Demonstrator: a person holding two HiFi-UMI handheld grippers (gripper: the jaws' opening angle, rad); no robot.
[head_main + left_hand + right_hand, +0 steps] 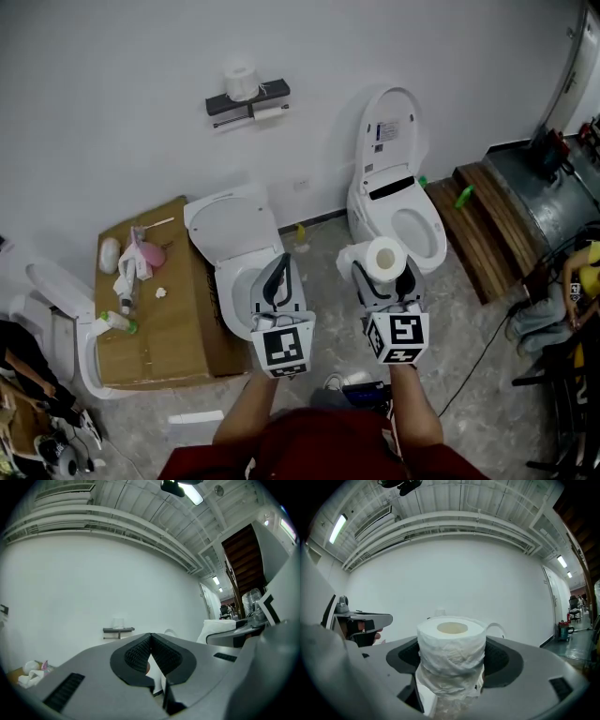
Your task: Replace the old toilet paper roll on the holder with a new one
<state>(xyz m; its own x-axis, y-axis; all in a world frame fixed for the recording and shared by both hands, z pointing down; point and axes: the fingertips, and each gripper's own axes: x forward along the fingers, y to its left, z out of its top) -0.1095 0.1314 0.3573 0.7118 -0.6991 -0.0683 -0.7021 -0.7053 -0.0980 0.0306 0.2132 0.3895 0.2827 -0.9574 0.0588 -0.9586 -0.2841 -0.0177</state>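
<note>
A new white toilet paper roll (382, 257) (450, 646) stands upright between the jaws of my right gripper (385, 278) (450, 665), which is shut on it. My left gripper (278, 277) (150, 649) is shut with nothing in it, level beside the right one. Far ahead on the white wall hangs the dark holder (248, 98) (118, 630). A roll (269, 112) hangs on its bar and another roll (243, 82) sits on its top shelf. Both grippers are well short of the wall.
Two white toilets (242, 251) (398, 192) stand between me and the wall. At the left a cardboard box (169, 328) carries bottles and tissues, with another toilet (58, 323) beside it. A wooden platform (487, 220) and cables lie to the right.
</note>
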